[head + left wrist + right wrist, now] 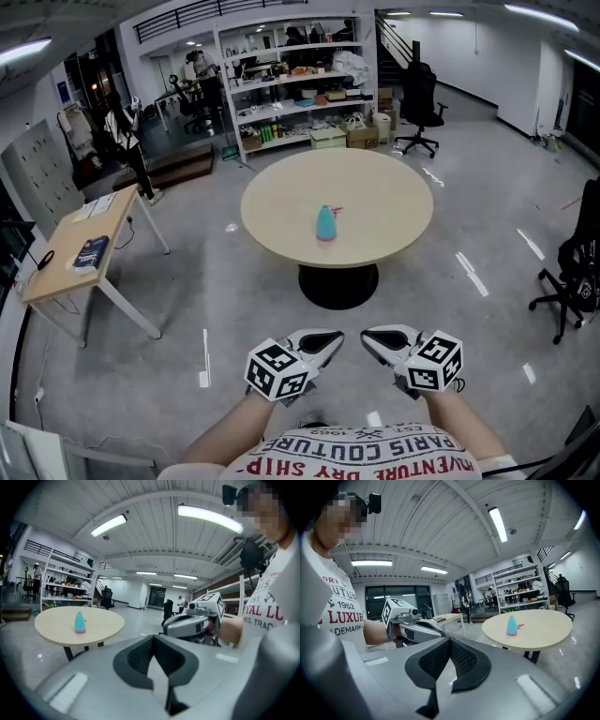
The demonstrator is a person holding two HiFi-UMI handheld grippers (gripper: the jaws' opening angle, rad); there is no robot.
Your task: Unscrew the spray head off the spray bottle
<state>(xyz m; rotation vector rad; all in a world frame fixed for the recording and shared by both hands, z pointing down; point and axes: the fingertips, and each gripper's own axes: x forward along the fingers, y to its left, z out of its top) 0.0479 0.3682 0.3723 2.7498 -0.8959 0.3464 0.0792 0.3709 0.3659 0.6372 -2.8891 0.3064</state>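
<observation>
A teal spray bottle (325, 223) with a pink base stands upright near the middle of a round beige table (394, 187). The bottle (80, 622) also shows in the left gripper view, and the bottle (512, 626) in the right gripper view. Both grippers hang close to my body, well short of the table. My left gripper (330, 344) is shut and holds nothing. My right gripper (375, 342) is shut and empty too. Their tips point toward each other. Each gripper view shows its own jaws closed together, with the other gripper (194, 623) (415, 629) beside it.
A rectangular wooden desk (84, 246) stands at the left with a blue book on it. Shelving (291, 89) full of items lines the back. Black office chairs (419, 108) (572, 272) stand at the back and right. Grey floor lies between me and the table.
</observation>
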